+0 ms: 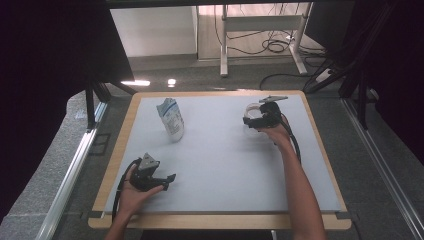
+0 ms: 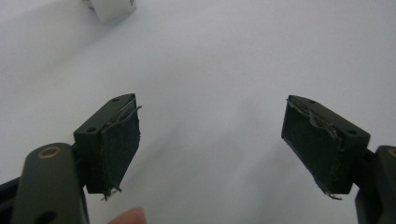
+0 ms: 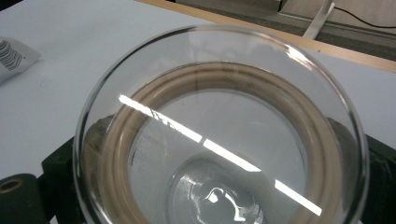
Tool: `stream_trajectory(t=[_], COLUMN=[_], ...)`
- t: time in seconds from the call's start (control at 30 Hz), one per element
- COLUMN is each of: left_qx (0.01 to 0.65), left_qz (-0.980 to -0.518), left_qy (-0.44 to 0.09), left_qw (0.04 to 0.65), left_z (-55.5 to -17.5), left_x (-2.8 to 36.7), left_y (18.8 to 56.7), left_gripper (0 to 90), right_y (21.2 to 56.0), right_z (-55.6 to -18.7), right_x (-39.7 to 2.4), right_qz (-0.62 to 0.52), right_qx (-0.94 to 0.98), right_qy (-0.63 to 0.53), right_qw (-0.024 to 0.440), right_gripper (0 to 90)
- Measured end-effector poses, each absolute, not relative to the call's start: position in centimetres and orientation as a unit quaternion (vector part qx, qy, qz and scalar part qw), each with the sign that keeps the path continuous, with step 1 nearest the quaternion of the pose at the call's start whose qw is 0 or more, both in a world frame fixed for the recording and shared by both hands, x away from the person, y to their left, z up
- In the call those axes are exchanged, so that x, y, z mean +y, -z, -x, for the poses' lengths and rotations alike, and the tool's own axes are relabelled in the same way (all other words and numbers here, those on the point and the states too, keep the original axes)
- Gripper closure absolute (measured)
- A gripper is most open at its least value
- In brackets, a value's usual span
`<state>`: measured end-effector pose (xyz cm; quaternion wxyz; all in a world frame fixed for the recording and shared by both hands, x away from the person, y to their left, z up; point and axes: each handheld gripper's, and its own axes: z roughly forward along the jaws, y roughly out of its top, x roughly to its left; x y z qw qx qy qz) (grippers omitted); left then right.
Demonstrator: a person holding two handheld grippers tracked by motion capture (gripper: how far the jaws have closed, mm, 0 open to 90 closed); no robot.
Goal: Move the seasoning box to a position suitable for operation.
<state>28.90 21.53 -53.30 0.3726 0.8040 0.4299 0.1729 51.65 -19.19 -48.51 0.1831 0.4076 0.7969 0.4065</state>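
Note:
A clear glass lid (image 1: 253, 111) with a beige seal ring is held at the far right of the table, and my right gripper (image 1: 253, 120) is shut on it. In the right gripper view the lid (image 3: 219, 116) sits between the two black jaws, its knob pointing away. A white printed pouch (image 1: 171, 119) stands upright at the far left of the mat. At the near left my left gripper (image 1: 170, 181) lies low over the mat, open. Nothing sits between its pads (image 2: 119, 140) in the left gripper view.
The white mat (image 1: 225, 165) covers a wooden-edged table (image 1: 220, 220). The pouch's corner (image 2: 112, 7) lies well beyond the left jaws, and its edge (image 3: 11, 56) lies left of the lid. A desk frame and cables (image 1: 270, 45) stand on the floor behind.

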Motion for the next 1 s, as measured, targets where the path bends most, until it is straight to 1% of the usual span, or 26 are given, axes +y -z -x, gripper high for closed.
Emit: stream_trajectory(t=[0.07,0.2,0.23,0.3,0.63,0.77,0.87,1.0], left_qx=[0.430,0.429,0.429,0.430,0.430,0.429,0.429,0.427], left_qz=[-0.804,-0.804,-0.804,-0.804,-0.804,-0.804,-0.803,-0.802], left_qy=[-0.173,-0.174,-0.174,-0.174,-0.176,-0.177,-0.175,-0.176], left_qw=[0.373,0.373,0.373,0.373,0.372,0.373,0.376,0.378], left_z=[-28.9,-28.9,-28.9,-28.9,-28.9,-28.9,-29.0,-29.0], left_x=[21.5,21.6,21.6,21.6,21.7,21.7,21.8,21.8], left_y=[53.3,53.3,53.3,53.3,53.3,53.3,53.2,53.0], left_gripper=[19.3,19.3,19.3,19.3,19.3,19.7,19.7,19.7], right_y=[48.5,48.4,48.3,48.3,48.0,47.4,46.3,45.7], right_z=[-51.6,-51.3,-51.3,-51.3,-50.6,-49.7,-48.1,-46.2], right_x=[-19.1,-18.9,-18.8,-18.7,-19.3,-19.6,-19.8,-19.9], right_qz=[-0.407,-0.406,-0.407,-0.405,-0.404,-0.395,-0.379,-0.360], right_qx=[0.796,0.793,0.794,0.794,0.789,0.790,0.797,0.802], right_qy=[-0.408,-0.410,-0.402,-0.402,-0.415,-0.421,-0.426,-0.436], right_qw=[0.186,0.198,0.206,0.208,0.205,0.204,0.200,0.194], right_gripper=[5.7,10.9,11.0,11.0,11.2,11.2,11.3,11.3])
